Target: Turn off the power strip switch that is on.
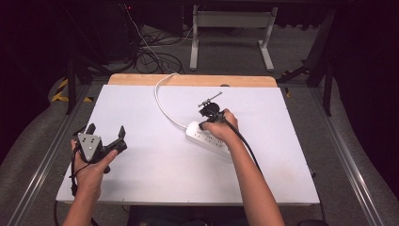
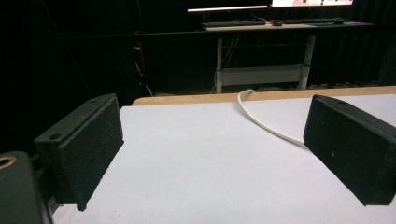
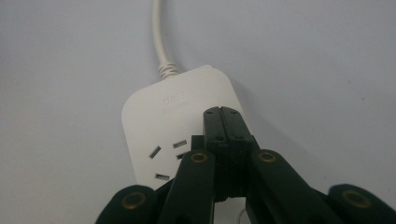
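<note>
Part of the white power strip [image 1: 207,137] lies hidden under the right hand [image 1: 225,128] in the high view, and whether the pressed-together jaws pinch anything cannot be made out. Bare table [image 1: 155,179] spreads around the strip, which sits right of centre, well clear of every edge; its white cord [image 1: 162,106] curves off toward the far wooden edge. The right gripper [image 3: 225,122] rests closed over the strip's top (just beside a socket). The left gripper [image 2: 212,154] hovers wide apart, holding nothing, near the table's left edge.
</note>
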Available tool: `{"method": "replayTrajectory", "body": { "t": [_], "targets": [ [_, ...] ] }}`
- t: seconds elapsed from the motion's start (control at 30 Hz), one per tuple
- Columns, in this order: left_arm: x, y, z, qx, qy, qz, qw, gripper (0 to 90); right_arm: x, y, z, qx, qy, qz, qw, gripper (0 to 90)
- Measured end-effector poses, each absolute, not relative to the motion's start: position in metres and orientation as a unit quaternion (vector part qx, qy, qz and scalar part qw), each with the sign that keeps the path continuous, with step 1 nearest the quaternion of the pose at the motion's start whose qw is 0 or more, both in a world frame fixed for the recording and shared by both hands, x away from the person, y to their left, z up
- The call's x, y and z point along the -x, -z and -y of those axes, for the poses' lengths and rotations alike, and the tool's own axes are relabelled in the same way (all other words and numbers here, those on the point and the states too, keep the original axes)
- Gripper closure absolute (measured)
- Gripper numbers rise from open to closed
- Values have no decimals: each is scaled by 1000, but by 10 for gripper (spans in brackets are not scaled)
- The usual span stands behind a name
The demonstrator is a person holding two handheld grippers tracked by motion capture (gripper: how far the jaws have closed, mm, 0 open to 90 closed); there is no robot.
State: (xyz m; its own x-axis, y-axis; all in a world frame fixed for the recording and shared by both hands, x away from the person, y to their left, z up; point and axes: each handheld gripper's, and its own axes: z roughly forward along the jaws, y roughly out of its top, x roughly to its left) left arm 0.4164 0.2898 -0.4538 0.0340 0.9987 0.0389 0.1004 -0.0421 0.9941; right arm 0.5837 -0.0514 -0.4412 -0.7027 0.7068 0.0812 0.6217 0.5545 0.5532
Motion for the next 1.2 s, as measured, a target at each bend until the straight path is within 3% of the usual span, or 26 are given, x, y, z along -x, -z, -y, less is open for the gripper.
{"method": "replayTrajectory", "body": {
  "t": [1.2],
  "targets": [
    [-416,452,-293,-531,-467,-514,486,54,-574,434,38,-353,-257,-890,131,900]
  ]
}}
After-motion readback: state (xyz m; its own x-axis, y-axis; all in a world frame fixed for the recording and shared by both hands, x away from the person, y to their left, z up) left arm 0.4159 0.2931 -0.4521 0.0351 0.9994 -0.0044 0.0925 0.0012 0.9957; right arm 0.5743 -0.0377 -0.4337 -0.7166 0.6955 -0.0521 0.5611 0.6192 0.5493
